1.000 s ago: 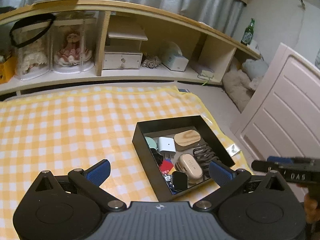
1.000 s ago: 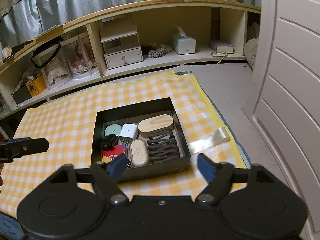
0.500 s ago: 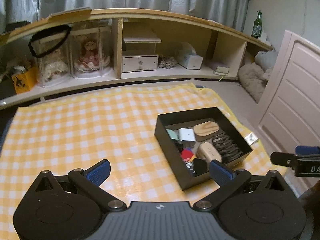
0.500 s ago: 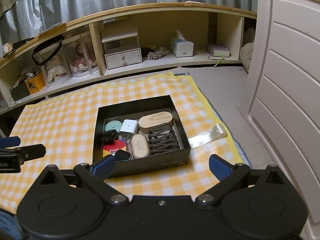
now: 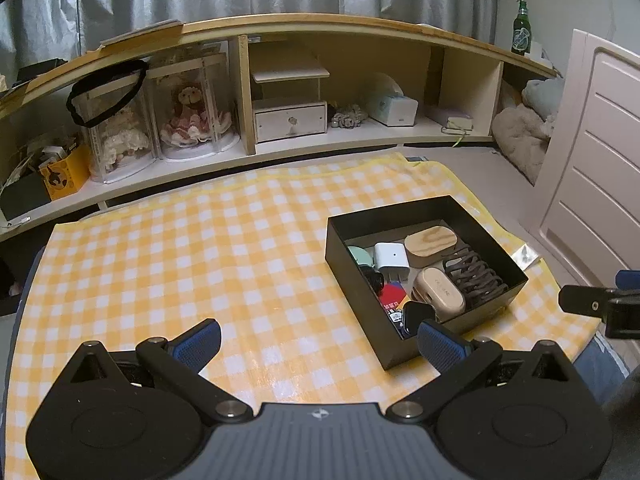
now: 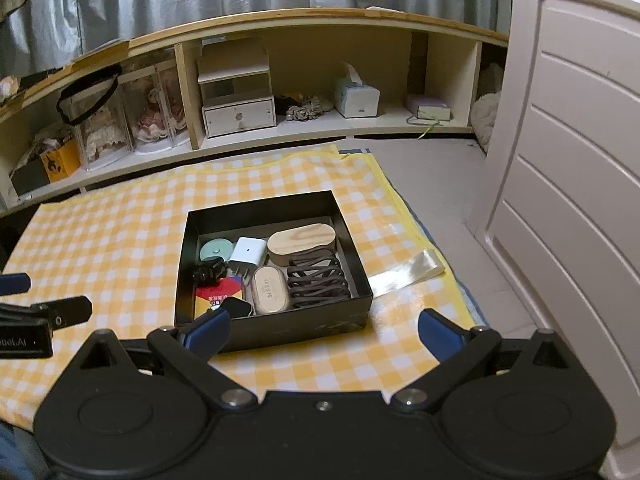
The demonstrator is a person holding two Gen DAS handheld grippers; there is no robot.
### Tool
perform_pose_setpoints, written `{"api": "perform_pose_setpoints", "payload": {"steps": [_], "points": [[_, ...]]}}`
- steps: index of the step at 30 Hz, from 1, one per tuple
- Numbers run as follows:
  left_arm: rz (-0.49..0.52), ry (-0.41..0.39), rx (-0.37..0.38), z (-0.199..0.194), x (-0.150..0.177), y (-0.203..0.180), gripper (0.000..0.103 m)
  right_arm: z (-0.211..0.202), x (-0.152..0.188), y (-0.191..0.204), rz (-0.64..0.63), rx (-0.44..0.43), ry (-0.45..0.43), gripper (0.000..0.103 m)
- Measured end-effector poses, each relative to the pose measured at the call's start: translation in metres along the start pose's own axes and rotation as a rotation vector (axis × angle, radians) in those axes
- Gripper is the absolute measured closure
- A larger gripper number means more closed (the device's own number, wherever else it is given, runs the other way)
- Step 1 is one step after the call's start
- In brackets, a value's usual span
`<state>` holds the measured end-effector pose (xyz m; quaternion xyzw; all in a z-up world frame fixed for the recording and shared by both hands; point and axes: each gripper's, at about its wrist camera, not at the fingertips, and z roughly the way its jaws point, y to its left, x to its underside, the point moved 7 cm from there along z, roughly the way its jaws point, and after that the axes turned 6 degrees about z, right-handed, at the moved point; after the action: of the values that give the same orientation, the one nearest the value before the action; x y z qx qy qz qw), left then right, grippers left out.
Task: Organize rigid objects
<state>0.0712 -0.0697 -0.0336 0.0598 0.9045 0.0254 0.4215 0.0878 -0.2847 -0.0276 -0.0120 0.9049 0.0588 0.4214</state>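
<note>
Black box (image 6: 272,326) of small rigid objects sits on the yellow checked cloth (image 6: 120,236), toward its right edge. Inside, a wooden oval case (image 6: 301,240) lies against the far wall beside a white plug adapter (image 6: 248,251) and a mint round disc (image 6: 216,250); a beige case (image 6: 269,290) rests just left of a dark brown slatted piece (image 6: 318,280). A red card (image 6: 218,294) and a small black item, perhaps a watch (image 6: 238,307), lie at the near left corner. My right gripper (image 6: 322,330) stands wide apart, its jaws having just been opening, nothing between them, poised at the box's near wall. My left gripper (image 5: 318,338) is likewise spread and empty, over the cloth by the box's near corner. A low wooden shelf (image 5: 280,148) runs behind.
</note>
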Motion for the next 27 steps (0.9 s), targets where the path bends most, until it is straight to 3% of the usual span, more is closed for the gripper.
{"api": "perform_pose_setpoints", "payload": {"steps": [27], "points": [[-0.011, 0.004, -0.014, 0.0011, 0.0013, 0.0037, 0.0, 0.0012, 0.0016, 0.0017, -0.014, 0.005, 0.01, 0.002]]}}
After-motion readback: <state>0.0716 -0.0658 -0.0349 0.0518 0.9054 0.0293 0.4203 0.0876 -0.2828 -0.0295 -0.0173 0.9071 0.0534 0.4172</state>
